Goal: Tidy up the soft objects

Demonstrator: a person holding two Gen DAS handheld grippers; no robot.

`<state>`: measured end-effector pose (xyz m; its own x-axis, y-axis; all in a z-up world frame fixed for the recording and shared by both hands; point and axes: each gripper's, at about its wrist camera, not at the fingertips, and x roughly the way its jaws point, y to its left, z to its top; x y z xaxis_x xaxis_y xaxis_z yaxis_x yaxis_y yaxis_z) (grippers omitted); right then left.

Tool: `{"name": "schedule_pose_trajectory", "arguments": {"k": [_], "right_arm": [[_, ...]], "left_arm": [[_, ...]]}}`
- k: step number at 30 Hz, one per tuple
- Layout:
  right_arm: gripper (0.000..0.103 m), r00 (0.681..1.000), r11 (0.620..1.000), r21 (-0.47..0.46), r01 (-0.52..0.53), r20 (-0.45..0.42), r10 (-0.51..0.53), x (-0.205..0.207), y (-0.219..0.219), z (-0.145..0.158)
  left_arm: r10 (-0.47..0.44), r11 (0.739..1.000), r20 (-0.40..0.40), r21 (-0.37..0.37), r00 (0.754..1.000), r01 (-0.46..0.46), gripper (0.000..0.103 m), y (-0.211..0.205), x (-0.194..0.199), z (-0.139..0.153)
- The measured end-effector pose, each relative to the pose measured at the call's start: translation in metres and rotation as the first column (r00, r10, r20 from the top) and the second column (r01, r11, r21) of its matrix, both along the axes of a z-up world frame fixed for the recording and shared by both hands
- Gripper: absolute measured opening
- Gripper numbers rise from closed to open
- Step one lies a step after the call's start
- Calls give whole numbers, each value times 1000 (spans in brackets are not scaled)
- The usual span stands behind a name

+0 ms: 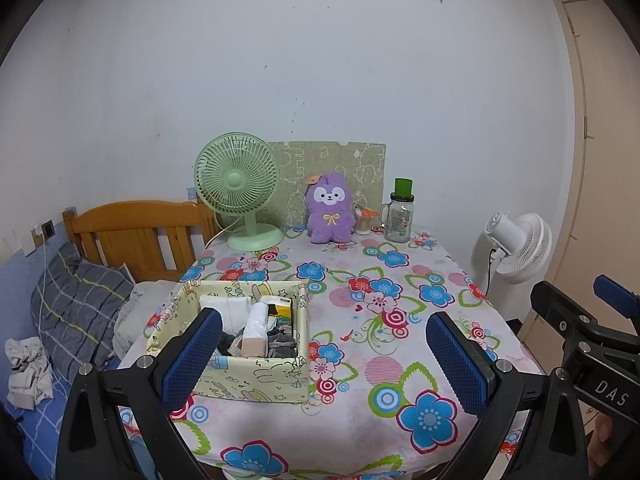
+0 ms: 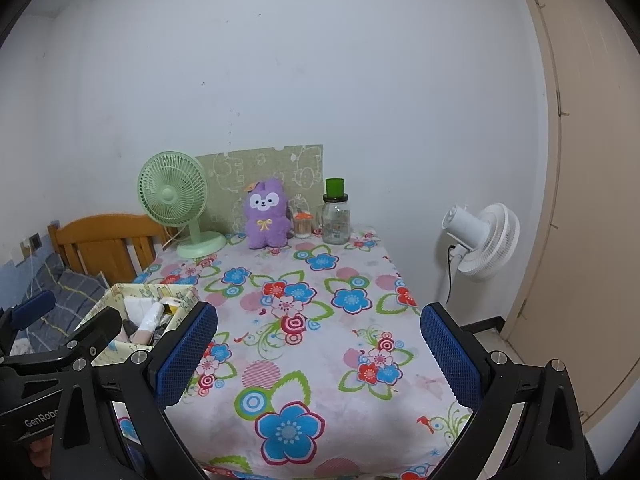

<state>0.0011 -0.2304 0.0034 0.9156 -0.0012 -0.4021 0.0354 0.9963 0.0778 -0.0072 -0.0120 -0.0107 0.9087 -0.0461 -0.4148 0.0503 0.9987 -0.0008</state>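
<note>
Both were wide open, holding nothing: left hand-held gripper (image 1: 324, 360) and right hand-held gripper (image 2: 318, 354) hovered low-centre over the counter (image 2: 320, 360). Fabric box (image 1: 256, 376) of soft stuff sat lower left. I'd come down from above and pinch one piece.

a table under a flowered tablecloth (image 1: 360, 312) stands against a scuffed white wall (image 1: 320, 60). at its far edge sit a green desk fan (image 1: 237, 184) and a green patterned board (image 1: 340, 164). a wooden headboard (image 1: 136, 232) and plaid pillow (image 1: 76, 300) lie left; a white floor fan (image 2: 486, 242) and beige door (image 2: 592, 200) stand right.
</note>
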Motion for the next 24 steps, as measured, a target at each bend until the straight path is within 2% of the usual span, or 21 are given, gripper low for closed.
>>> {"name": "schedule_pose_trajectory", "arguments": {"k": [24], "right_arm": [[103, 1000, 1000, 2, -1, 8, 1, -4, 6, 0]], "left_arm": [[4, 1000, -1, -22, 1000, -4, 103, 6, -2, 0]]}}
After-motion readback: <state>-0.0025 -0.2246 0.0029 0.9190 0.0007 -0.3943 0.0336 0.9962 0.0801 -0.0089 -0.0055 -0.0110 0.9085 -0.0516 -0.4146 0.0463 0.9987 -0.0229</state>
